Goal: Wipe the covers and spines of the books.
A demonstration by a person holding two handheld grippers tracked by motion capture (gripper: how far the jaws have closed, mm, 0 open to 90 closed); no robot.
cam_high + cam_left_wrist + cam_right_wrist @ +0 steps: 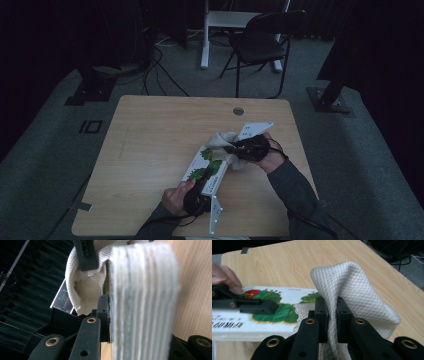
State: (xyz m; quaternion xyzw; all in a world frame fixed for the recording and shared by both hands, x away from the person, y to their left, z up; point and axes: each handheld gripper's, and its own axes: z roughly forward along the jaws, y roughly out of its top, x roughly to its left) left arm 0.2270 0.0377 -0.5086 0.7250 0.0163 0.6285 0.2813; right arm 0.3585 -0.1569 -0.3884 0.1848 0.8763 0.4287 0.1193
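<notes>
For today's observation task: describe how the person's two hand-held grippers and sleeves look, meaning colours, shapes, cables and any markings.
Both the left gripper and the right gripper are black, each topped by a pale grey three-cornered plate with small holes. Their jaws are flat black bars with brass-coloured rivets. A black cable trails from each. The person wears dark grey long sleeves.

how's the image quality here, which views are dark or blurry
High view: dim and underexposed, room behind nearly black, though the book and cloth on the table stay readable. Left gripper view: brighter, but the book's page edges sit too close and blur soft. Right gripper view: well lit, cloth weave crisp, a hand at the left edge slightly soft.
</notes>
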